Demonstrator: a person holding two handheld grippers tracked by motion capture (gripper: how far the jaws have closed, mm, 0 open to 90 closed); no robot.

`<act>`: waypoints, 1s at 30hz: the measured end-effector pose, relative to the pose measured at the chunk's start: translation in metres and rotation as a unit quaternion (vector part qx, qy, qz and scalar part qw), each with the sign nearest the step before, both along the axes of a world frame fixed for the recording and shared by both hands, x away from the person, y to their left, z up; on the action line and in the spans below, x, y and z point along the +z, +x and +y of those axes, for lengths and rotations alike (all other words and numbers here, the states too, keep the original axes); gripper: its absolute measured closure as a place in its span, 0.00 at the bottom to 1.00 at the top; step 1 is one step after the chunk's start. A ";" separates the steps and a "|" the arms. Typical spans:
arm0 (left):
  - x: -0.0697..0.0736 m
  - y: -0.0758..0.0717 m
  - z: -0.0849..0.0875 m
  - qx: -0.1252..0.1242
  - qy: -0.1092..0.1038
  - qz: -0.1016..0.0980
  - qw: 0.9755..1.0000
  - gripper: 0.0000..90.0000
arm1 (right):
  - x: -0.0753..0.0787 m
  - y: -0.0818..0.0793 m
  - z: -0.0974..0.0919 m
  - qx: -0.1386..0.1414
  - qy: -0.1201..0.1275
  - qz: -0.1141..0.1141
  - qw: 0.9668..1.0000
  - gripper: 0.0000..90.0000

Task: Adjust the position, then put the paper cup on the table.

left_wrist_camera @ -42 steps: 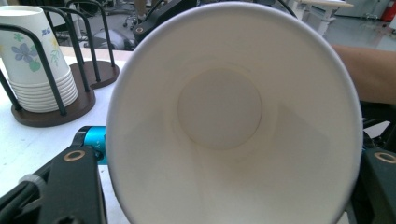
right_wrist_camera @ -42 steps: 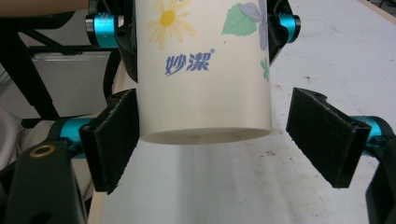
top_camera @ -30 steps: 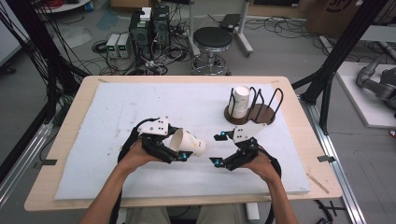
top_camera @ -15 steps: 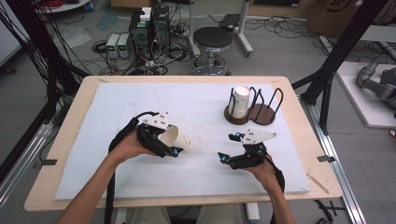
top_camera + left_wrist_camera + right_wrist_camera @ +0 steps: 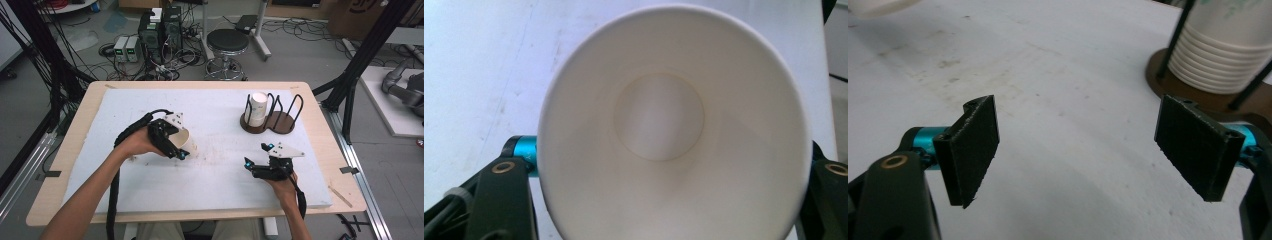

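Since approx a sec ago: the left hand-held gripper [image 5: 183, 148] w/ its single white paper cup [image 5: 186, 142] has slid left and back across the bench [image 5: 120, 97], away from the right hand-held gripper [image 5: 257, 163]. In the earliest high view the two sat close together near bench centre; now they're well apart. The right one has drifted right and dropped lower over the white foam sheet [image 5: 220, 175].

Grip state: left jaws clamped on the cup, which lies on its side in the grip, mouth toward that gripper's camera – the left gripper view looks straight into the cup's inside [image 5: 659, 117] down to the base. Right jaws stand apart, nothing between the pads [image 5: 975, 145]; its view looks along the sheet toward the rack.

Judgement: looks like one cup has been separated off and is being carried solo; right gripper is free, prob. done w/ its part or ready for the next cup. Where the cup is headed, can't tell.

Count:
- loose cups: 1 (in left gripper)
- stack of white paper cups [image 5: 258, 108] standing in the rack: 1 stack; approx 7–8 rims seen in right gripper view [image 5: 1218, 55], exact no. unclear
- dark round-based wire rack [image 5: 280, 120]: 1, two bays – one w/ the stack, other vacant
- grippers: 2
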State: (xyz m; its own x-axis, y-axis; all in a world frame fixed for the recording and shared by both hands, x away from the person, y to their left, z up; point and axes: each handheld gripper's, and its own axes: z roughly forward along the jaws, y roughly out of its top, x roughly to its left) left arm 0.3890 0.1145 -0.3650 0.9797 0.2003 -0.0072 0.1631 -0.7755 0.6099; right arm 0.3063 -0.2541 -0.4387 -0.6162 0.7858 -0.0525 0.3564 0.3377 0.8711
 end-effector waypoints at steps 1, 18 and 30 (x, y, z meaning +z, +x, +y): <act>0.001 0.003 0.000 0.000 0.012 0.003 1.000 0.32 | -0.001 0.000 -0.001 -0.007 0.004 0.003 1.000 0.21; 0.006 0.012 -0.005 -0.002 0.064 0.003 0.998 0.32 | -0.011 0.001 -0.015 -0.039 0.010 -0.004 0.999 0.21; 0.007 0.013 -0.006 -0.001 0.067 -0.001 0.998 0.32 | -0.011 0.000 -0.016 -0.041 0.007 -0.003 0.999 0.21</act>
